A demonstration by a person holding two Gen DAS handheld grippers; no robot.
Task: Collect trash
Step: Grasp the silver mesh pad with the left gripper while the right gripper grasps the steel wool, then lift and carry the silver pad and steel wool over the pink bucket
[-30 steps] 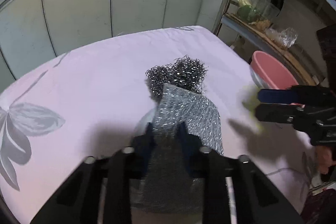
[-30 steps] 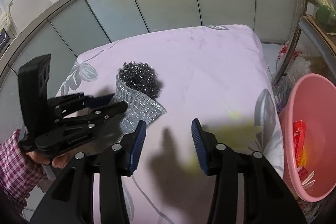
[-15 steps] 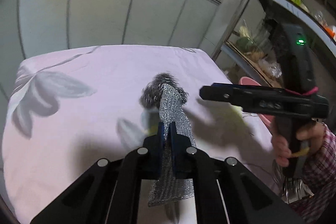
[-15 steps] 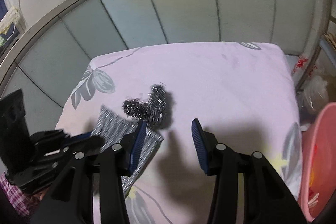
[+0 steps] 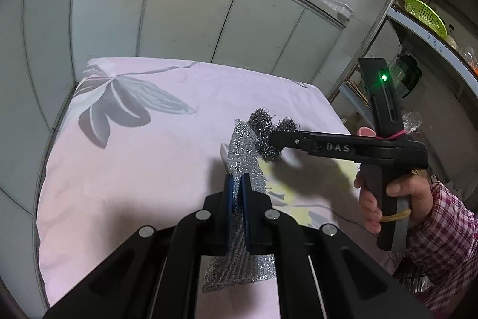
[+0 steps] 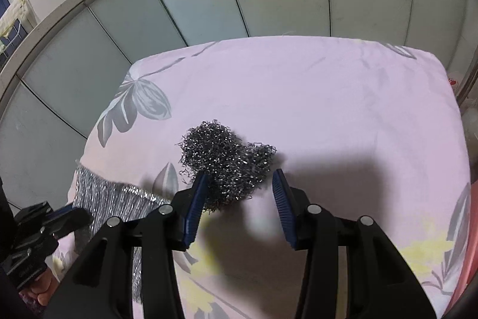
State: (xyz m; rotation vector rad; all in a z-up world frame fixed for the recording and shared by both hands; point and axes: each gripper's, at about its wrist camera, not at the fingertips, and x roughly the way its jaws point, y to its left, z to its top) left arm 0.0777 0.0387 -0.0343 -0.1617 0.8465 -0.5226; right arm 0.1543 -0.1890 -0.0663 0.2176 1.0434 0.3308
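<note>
Moved in over the pink floral tablecloth (image 6: 343,97) since a second ago: right gripper (image 6: 239,196), jaws spread wide, now straddling the steel wool scourer (image 6: 227,160). Lifted clear of the cloth just left of the scourer: silver mesh cloth (image 5: 243,145), clamped between the closed left gripper (image 5: 238,199) pads and hanging limp. Scourer likely light, springy and snaggy; best pinched across its bulky middle, squeezing firmly enough to compress the coils.
</note>
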